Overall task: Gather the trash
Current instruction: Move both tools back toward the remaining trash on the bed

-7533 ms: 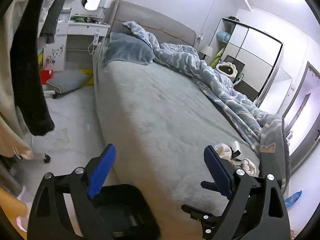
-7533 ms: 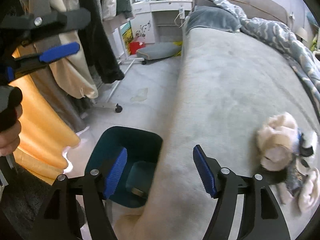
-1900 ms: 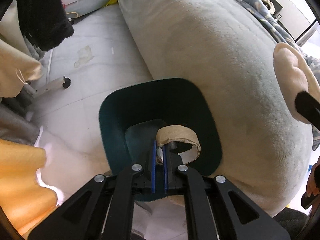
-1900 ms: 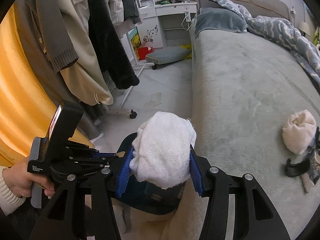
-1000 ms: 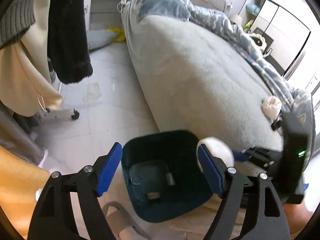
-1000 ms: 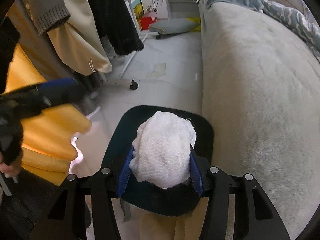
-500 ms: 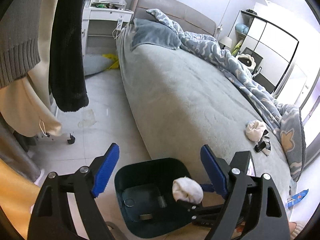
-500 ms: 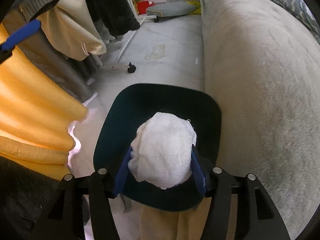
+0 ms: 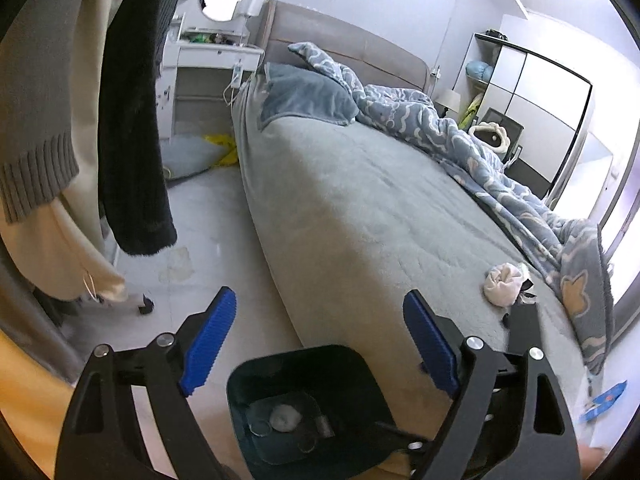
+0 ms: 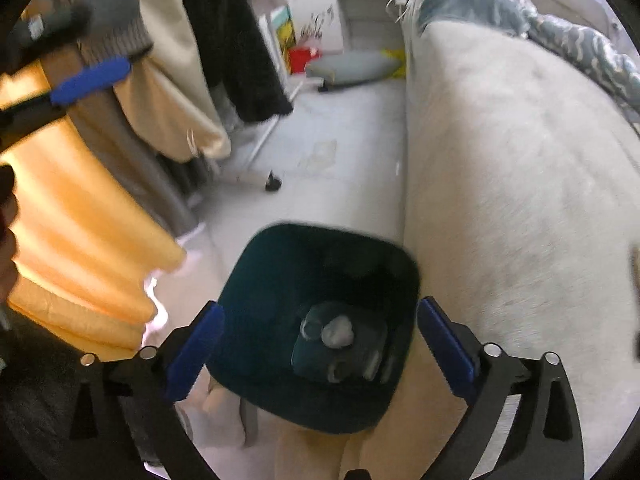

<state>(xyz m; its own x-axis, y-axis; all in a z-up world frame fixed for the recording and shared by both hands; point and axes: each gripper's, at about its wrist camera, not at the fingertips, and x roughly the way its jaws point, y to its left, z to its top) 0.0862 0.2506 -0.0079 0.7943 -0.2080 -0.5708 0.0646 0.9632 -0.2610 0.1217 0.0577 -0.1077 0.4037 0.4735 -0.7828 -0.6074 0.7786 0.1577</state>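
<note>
The trash bin (image 10: pixel 256 360) is dark teal; a pale grey-white wad (image 10: pixel 337 330) lies at its bottom; beside the bin, the bed (image 9: pixel 380 208) is covered in plain grey-green plush; the duvet (image 9: pixel 460 136) at the bed's far side is blue with white wavy patterning; both hand-held grippers are black with ribbed blue pads (image 9: pixel 208 340).

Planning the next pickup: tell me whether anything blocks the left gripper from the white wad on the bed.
Nothing visible does. The left gripper is open, and only bare grey bed lies between it and the white wad. Small dark items sit just beyond the wad.
</note>
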